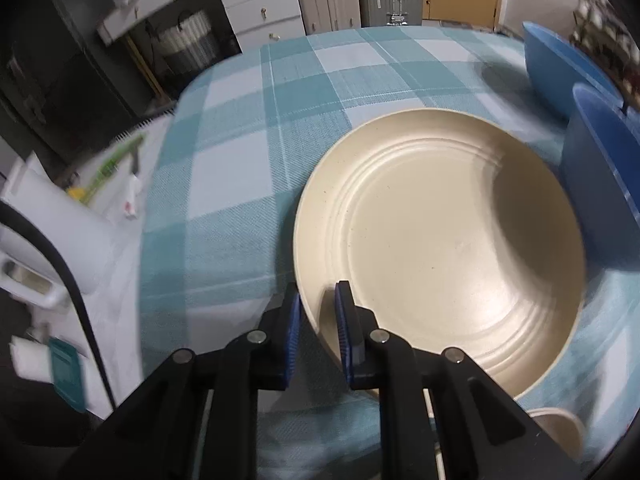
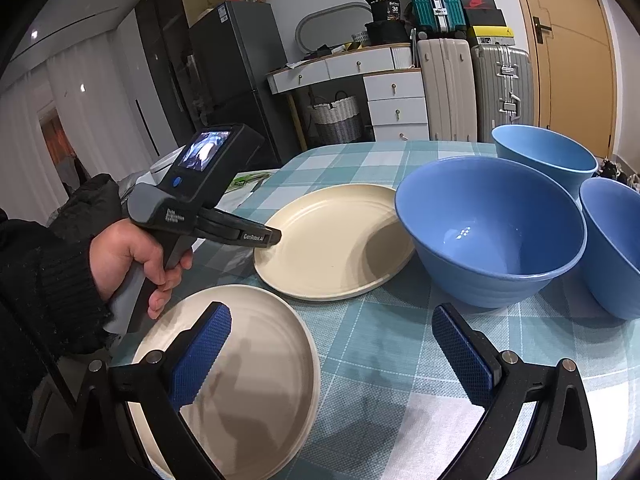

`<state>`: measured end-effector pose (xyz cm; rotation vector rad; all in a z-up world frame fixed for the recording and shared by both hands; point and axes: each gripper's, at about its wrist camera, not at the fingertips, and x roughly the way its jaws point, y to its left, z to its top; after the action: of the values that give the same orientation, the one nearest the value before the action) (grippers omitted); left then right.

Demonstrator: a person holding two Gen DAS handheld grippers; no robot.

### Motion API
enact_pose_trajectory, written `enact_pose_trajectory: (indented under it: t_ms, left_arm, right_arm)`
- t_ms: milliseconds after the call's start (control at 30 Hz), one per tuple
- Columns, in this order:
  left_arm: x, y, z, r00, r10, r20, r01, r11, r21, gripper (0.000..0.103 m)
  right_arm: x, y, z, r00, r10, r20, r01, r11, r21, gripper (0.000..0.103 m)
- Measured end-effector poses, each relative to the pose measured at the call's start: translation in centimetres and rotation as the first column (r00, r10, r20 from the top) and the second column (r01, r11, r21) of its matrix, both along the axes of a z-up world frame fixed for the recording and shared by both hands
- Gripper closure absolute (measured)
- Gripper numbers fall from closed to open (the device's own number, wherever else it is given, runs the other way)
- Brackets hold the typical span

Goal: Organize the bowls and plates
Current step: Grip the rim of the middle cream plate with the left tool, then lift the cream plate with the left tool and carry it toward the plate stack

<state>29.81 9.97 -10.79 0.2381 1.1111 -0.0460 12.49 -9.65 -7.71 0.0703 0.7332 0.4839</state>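
- Left tool (image 1: 318, 312) is clamped on the near rim of the far cream plate (image 1: 440, 248), one blue pad on each side of the edge.
- Right tool (image 2: 332, 344) hangs with its jaws spread wide, nothing between them, above the checked tabletop (image 2: 360, 360).
- Near cream plate (image 2: 248, 380) lies just this side of the gripped plate.
- Big blue bowl (image 2: 488, 232) sits right beside the gripped plate, two more blue bowls (image 2: 544, 152) behind and beside it.
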Motion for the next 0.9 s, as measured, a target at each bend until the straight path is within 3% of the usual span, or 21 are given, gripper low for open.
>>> enact_pose_trajectory:
  t_ms: [900]
  left_arm:
    - [-1.1,4.1,0.2,1.000,0.022,0.001,-0.022,0.998,0.053,0.092]
  right_arm:
    - [0.8,-0.7,-0.8,0.999,0.005,-0.050,-0.003,0.999,0.046,0.001]
